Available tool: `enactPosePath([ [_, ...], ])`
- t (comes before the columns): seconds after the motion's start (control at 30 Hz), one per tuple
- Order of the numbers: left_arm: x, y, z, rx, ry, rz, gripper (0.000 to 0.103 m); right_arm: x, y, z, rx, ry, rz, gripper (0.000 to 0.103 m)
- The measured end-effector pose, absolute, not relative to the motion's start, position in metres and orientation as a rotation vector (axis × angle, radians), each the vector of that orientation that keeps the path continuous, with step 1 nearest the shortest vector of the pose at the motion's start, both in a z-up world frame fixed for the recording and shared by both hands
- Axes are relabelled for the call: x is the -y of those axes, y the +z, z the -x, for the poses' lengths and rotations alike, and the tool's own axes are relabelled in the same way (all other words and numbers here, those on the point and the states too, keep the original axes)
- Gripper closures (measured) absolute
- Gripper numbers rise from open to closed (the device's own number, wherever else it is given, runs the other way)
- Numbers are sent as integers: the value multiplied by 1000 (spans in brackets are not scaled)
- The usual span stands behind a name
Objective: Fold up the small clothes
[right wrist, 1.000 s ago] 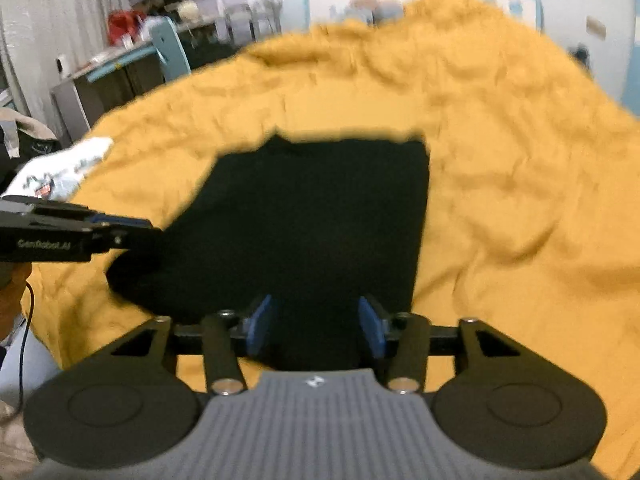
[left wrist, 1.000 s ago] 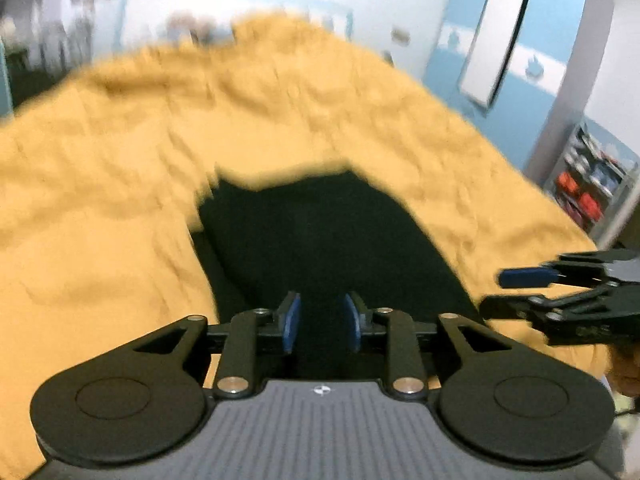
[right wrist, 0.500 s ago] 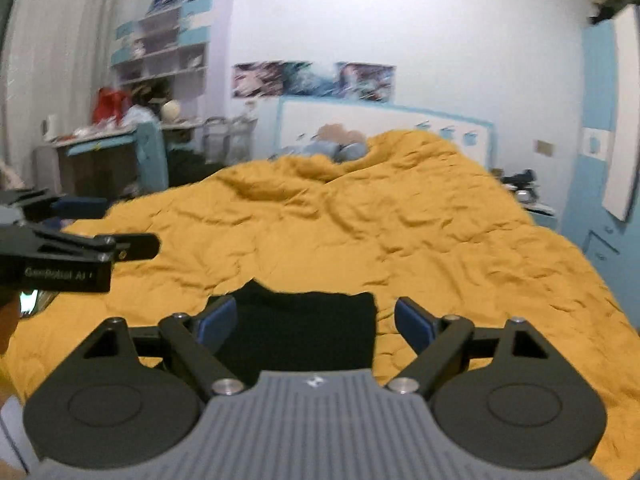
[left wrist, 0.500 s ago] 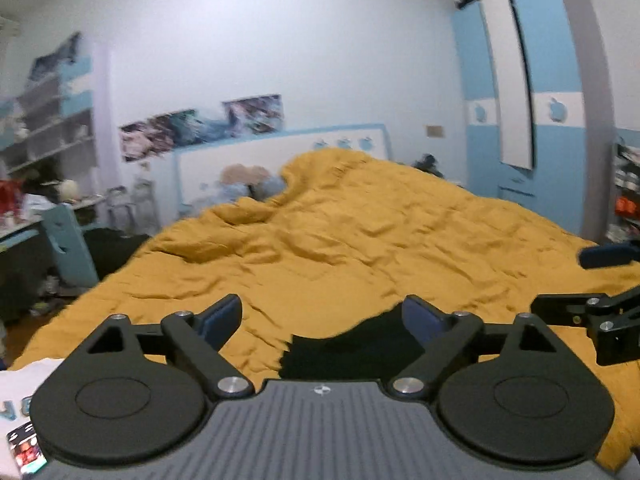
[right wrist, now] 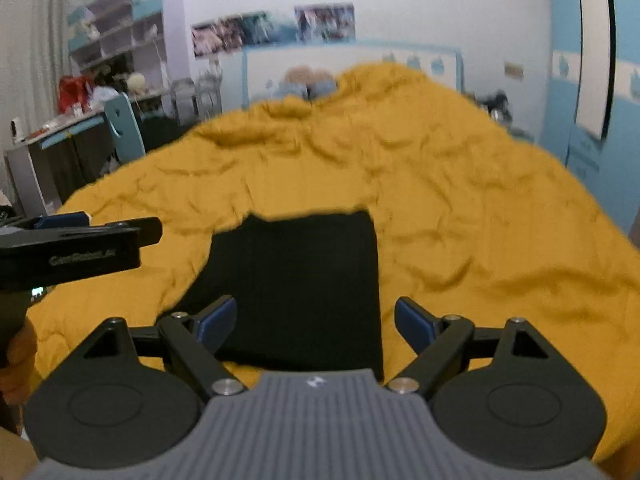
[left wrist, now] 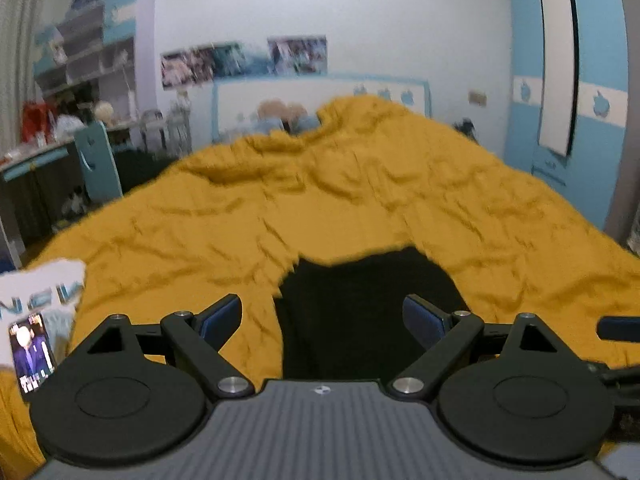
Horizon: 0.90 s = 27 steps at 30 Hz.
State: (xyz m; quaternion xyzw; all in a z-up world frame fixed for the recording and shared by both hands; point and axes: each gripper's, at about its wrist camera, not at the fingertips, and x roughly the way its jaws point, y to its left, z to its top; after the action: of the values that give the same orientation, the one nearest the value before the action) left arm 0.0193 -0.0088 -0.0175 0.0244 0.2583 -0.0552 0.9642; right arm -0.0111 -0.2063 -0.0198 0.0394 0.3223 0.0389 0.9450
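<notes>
right wrist view | black garment folded flat on yellow quilt | right gripper, left gripper wide, empty | next: regrip near garment's edge

- The folded garment lies flat on the bed, near its foot.
- The headboard stands behind the bed.
- A wardrobe stands right of the bed; shelves stand left.
- A white cloth lies at the bed's left edge.

Left gripper: your black linkage arms, blue pads, silver pivot screws behind the jaws.
Right gripper: same build; grey ribbed housing behind your jaws.
</notes>
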Motion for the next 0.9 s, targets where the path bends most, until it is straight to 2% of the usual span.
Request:
enactPosePath([
  [0.27,21,-50,-18,-719,-106,-109,0,197,-62,-1,-844,77,-118,21],
  [0.9,19,-53,-15,-746,-102,-105,0,199,-66,-3,-856,89,-122,21],
])
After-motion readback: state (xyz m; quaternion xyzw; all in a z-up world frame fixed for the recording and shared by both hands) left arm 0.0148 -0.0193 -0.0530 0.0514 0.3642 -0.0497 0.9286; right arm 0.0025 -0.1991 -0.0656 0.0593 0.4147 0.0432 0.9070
